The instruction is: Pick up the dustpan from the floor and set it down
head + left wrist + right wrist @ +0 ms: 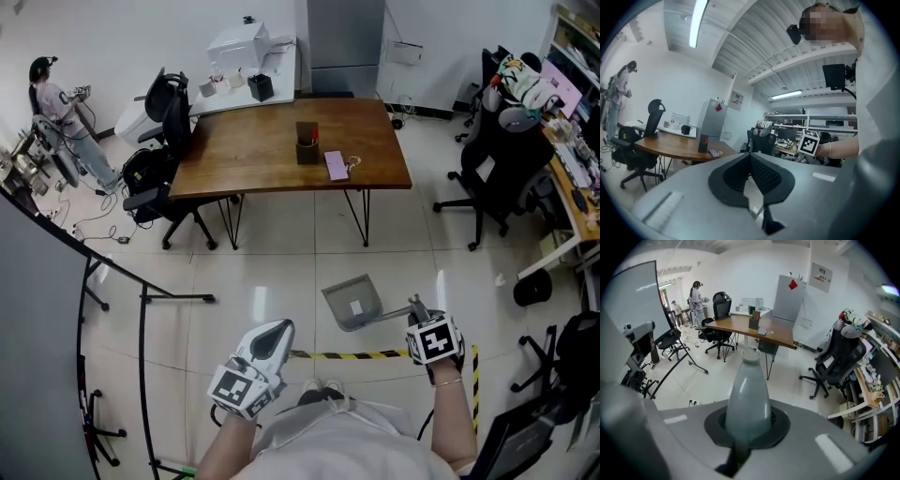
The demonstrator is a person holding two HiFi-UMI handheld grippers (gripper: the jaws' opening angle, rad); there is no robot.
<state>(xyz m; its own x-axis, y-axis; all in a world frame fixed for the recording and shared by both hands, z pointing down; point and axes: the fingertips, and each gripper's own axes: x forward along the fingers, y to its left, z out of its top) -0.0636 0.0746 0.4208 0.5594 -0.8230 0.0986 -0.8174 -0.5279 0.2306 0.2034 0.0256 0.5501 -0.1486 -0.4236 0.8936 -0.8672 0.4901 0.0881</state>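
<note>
A grey dustpan (pixel 354 302) hangs over the white floor tiles in the head view, its scoop pointing away from me toward the table. My right gripper (pixel 417 314) is shut on its handle, and that hand's marker cube sits just behind. In the right gripper view the grey handle (pixel 747 399) stands out from between the jaws, its ring end far from me. My left gripper (pixel 274 336) is at the lower left, apart from the dustpan. In the left gripper view its black pads (pixel 764 174) meet at the tip with nothing between them.
A wooden table (pixel 253 150) with a pen holder and a pink notebook stands ahead. Black office chairs are at its left (pixel 164 141) and at the right (pixel 497 178). Black-yellow tape (pixel 366 354) runs across the floor. A whiteboard stand's legs (pixel 150 298) spread at the left. A person (pixel 56 103) stands far left.
</note>
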